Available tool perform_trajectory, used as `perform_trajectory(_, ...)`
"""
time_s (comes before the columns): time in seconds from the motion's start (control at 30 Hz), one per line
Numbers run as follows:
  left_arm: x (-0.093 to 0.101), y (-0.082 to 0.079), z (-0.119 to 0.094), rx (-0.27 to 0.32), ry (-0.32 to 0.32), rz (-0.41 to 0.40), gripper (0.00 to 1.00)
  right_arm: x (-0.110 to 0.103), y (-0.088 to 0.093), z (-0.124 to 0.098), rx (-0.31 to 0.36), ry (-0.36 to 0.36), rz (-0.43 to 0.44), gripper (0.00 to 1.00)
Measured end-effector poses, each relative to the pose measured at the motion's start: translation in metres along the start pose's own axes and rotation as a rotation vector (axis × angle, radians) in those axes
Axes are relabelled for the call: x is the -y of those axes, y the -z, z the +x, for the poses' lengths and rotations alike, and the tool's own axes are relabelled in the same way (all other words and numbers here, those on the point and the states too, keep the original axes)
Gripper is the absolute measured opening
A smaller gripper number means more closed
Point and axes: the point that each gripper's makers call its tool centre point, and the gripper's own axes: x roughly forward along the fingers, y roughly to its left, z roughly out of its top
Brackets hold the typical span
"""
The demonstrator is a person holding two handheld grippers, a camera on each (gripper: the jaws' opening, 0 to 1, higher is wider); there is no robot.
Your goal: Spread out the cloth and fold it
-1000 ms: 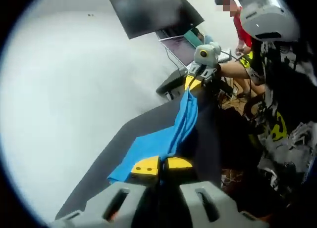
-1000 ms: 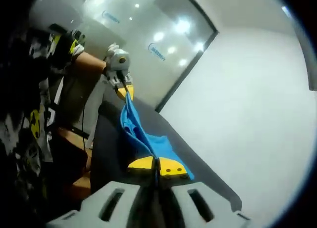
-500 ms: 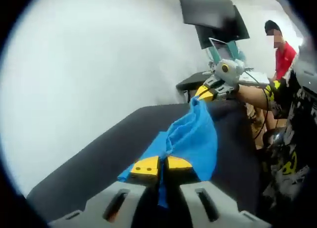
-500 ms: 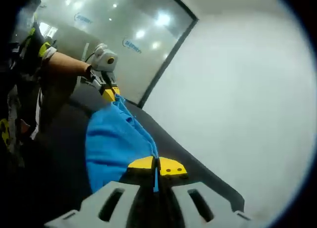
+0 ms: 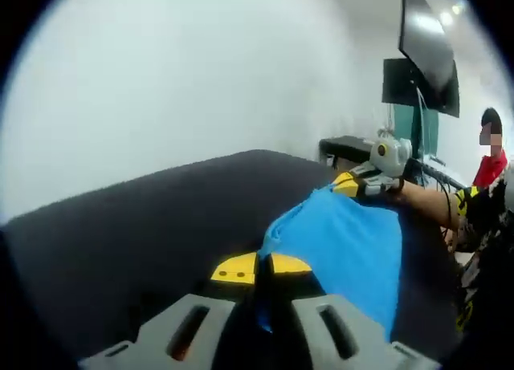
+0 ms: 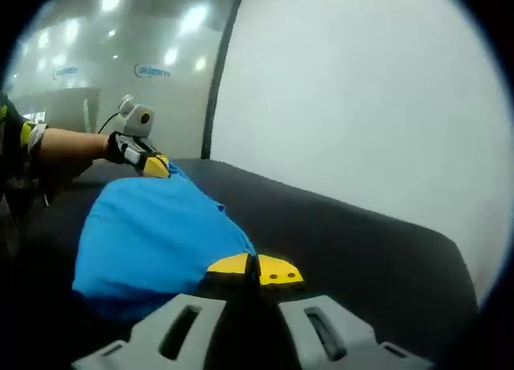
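Since a second ago we see the blue cloth (image 5: 345,245) go from a narrow hanging rope to a broad sheet stretched between the two grippers, low over the dark table (image 5: 144,225). Left gripper view: left gripper (image 5: 262,266), yellow tips pressed together, edge of the cloth pinched between them; cloth runs away to the right gripper (image 5: 357,184), which clamps the far corner. A person's bare forearm (image 5: 426,203) comes in behind that gripper. Dark monitors (image 5: 422,65) and a second person in red (image 5: 490,165) at far right, white wall (image 5: 177,73) behind. Right gripper view: right gripper (image 6: 255,270), jaws closed on the near cloth (image 6: 152,237) corner; fabric spreads left and away to the left gripper (image 6: 154,166), yellow tips shut on the opposite corner. Cloth sags a little at its near edge; we cannot tell whether it touches the table (image 6: 345,233). Glass partition (image 6: 104,65) with ceiling-light reflections behind.
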Motion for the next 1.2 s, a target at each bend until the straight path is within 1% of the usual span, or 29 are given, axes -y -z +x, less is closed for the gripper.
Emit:
perform_trajectory(0.03, -0.001, 0.007, 0.003, 0.004, -0.004, -0.026, 0.01, 0.003, 0.005, 0.002, -0.031, 0.025, -0.027, 0.0)
perform_trajectory(0.1, -0.006, 0.023, 0.01, -0.003, -0.022, -0.067, 0.01, 0.017, 0.011, 0.001, -0.084, 0.141, -0.107, 0.0)
perform_trajectory(0.13, -0.008, 0.03, 0.012, 0.003, -0.033, -0.086, 0.01, 0.022, 0.018, 0.003, -0.115, 0.152, -0.149, 0.0)
perform_trajectory(0.17, -0.014, 0.026, 0.014, 0.038, -0.055, -0.083, 0.01, 0.022, 0.024, 0.003, -0.143, 0.153, -0.164, 0.0)
perform_trajectory(0.2, -0.011, 0.025, 0.012, 0.037, -0.052, -0.072, 0.01, 0.017, 0.023, 0.005, -0.14, 0.139, -0.173, 0.0)
perform_trajectory(0.23, -0.011, 0.025, 0.012, 0.031, -0.057, -0.036, 0.01, 0.014, 0.018, 0.005, -0.109, 0.125, -0.182, 0.0)
perform_trajectory(0.27, -0.01, 0.024, 0.013, 0.039, -0.06, 0.033, 0.01, 0.013, 0.019, 0.004, -0.109, 0.119, -0.173, 0.0)
perform_trajectory(0.3, -0.011, 0.024, 0.012, 0.038, -0.06, 0.06, 0.02, 0.011, 0.019, 0.004, -0.11, 0.116, -0.172, 0.0)
perform_trajectory(0.33, -0.013, 0.023, 0.012, 0.037, -0.057, 0.034, 0.02, 0.011, 0.017, 0.003, -0.109, 0.127, -0.169, 0.0)
perform_trajectory(0.37, -0.016, 0.023, 0.01, 0.04, -0.065, -0.009, 0.04, 0.013, 0.014, 0.001, -0.09, 0.138, -0.152, 0.0)
perform_trajectory(0.43, -0.02, 0.014, 0.004, 0.092, -0.062, -0.097, 0.16, 0.014, 0.001, -0.004, -0.003, 0.139, -0.077, 0.03)
perform_trajectory(0.47, -0.022, 0.005, -0.003, 0.15, -0.046, -0.138, 0.22, 0.016, -0.005, -0.008, 0.033, 0.137, -0.042, 0.05)
perform_trajectory(0.5, -0.021, -0.005, -0.011, 0.232, -0.007, -0.21, 0.27, 0.021, -0.008, -0.011, 0.073, 0.137, -0.004, 0.05)
perform_trajectory(0.53, -0.023, -0.018, -0.023, 0.314, 0.014, -0.315, 0.29, 0.026, -0.015, -0.016, 0.123, 0.14, 0.055, 0.05)
perform_trajectory(0.57, -0.025, -0.022, -0.039, 0.361, 0.02, -0.392, 0.29, 0.031, -0.021, -0.023, 0.167, 0.143, 0.148, 0.07)
perform_trajectory(0.6, -0.025, -0.023, -0.052, 0.376, 0.009, -0.397, 0.29, 0.031, -0.024, -0.032, 0.18, 0.14, 0.273, 0.09)
perform_trajectory(0.63, -0.022, -0.021, -0.064, 0.375, -0.017, -0.361, 0.29, 0.024, -0.03, -0.04, 0.191, 0.102, 0.318, 0.1)
perform_trajectory(0.67, -0.016, -0.019, -0.075, 0.369, -0.037, -0.291, 0.29, 0.018, -0.036, -0.045, 0.207, 0.077, 0.325, 0.12)
perform_trajectory(0.7, -0.004, -0.013, -0.084, 0.336, -0.037, -0.208, 0.29, 0.006, -0.043, -0.051, 0.216, 0.049, 0.313, 0.14)
perform_trajectory(0.73, 0.007, -0.004, -0.091, 0.294, -0.036, -0.134, 0.29, -0.007, -0.045, -0.057, 0.184, 0.042, 0.272, 0.17)
perform_trajectory(0.8, 0.041, 0.015, -0.099, 0.222, 0.022, 0.01, 0.31, -0.037, -0.051, -0.067, 0.182, 0.021, 0.144, 0.25)
perform_trajectory(0.87, 0.07, 0.04, -0.098, 0.128, 0.061, 0.102, 0.34, -0.076, -0.042, -0.075, 0.143, -0.049, 0.062, 0.31)
perform_trajectory(0.93, 0.079, 0.056, -0.093, 0.073, 0.034, 0.14, 0.33, -0.105, -0.021, -0.079, 0.062, -0.13, 0.045, 0.32)
perform_trajectory(0.97, 0.081, 0.058, -0.089, 0.08, 0.027, 0.144, 0.33, -0.116, -0.011, -0.08, 0.023, -0.164, 0.037, 0.33)
perform_trajectory(1.0, 0.081, 0.06, -0.086, 0.08, 0.016, 0.147, 0.35, -0.119, -0.001, -0.079, -0.01, -0.165, 0.031, 0.33)
perform_trajectory(1.03, 0.078, 0.063, -0.085, 0.071, -0.001, 0.172, 0.36, -0.116, 0.008, -0.076, -0.044, -0.135, 0.004, 0.33)
perform_trajectory(1.1, 0.071, 0.065, -0.079, 0.071, -0.019, 0.133, 0.33, -0.111, 0.012, -0.071, -0.054, -0.103, -0.003, 0.3)
perform_trajectory(1.13, 0.068, 0.068, -0.075, 0.057, -0.026, 0.119, 0.32, -0.109, 0.011, -0.066, -0.048, -0.096, 0.001, 0.26)
perform_trajectory(1.2, 0.065, 0.076, -0.068, 0.021, -0.033, 0.147, 0.24, -0.107, 0.011, -0.058, -0.048, -0.092, -0.004, 0.14)
